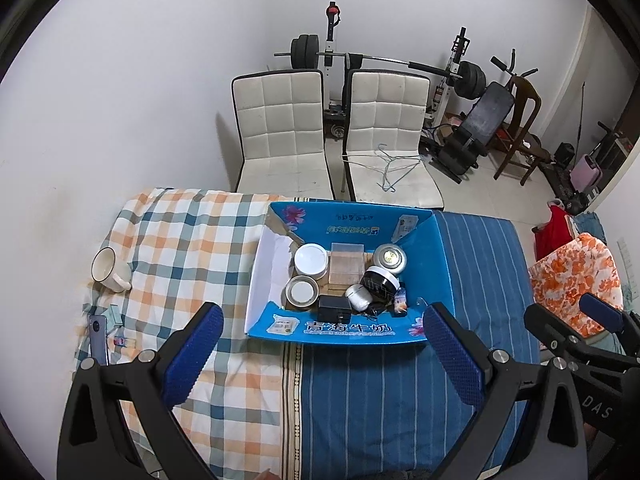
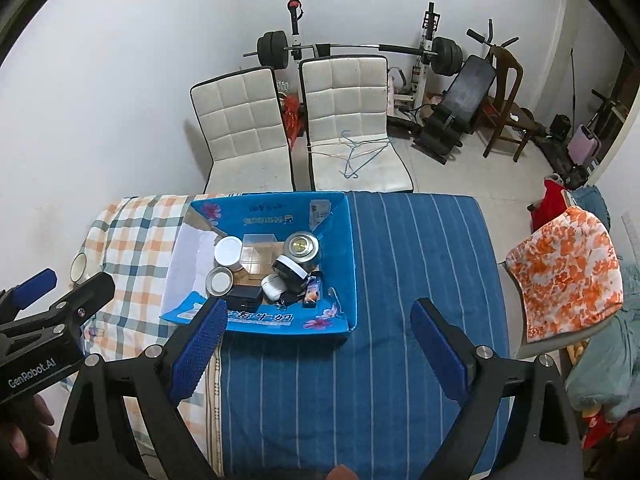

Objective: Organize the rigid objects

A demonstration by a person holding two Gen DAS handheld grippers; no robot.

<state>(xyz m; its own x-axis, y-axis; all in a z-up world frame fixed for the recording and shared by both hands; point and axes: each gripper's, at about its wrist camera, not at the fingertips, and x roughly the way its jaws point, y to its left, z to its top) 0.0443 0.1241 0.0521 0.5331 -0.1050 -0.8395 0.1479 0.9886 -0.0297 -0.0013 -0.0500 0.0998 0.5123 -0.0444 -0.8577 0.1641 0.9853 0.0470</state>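
Note:
A blue cardboard box (image 1: 348,332) (image 2: 336,240) sits on the table and holds several rigid items: a white round lid (image 1: 310,259), a metal tin (image 1: 301,292), a clear plastic case (image 1: 346,265), a round puck light (image 1: 390,258), a black adapter (image 1: 334,308) and a small silver pot (image 1: 358,297). A white mug (image 1: 107,270) lies on its side on the checked cloth at the left. My left gripper (image 1: 324,356) hangs open above the box's near wall, holding nothing. My right gripper (image 2: 320,344) is open too, over the blue striped cloth just in front of the box.
A phone (image 1: 99,338) and small scraps lie at the table's left edge. Two white padded chairs (image 1: 280,136) stand behind the table, one carrying wire hangers (image 1: 394,166). Gym gear lines the back wall. A chair draped in orange-flowered cloth (image 2: 568,272) stands at the right.

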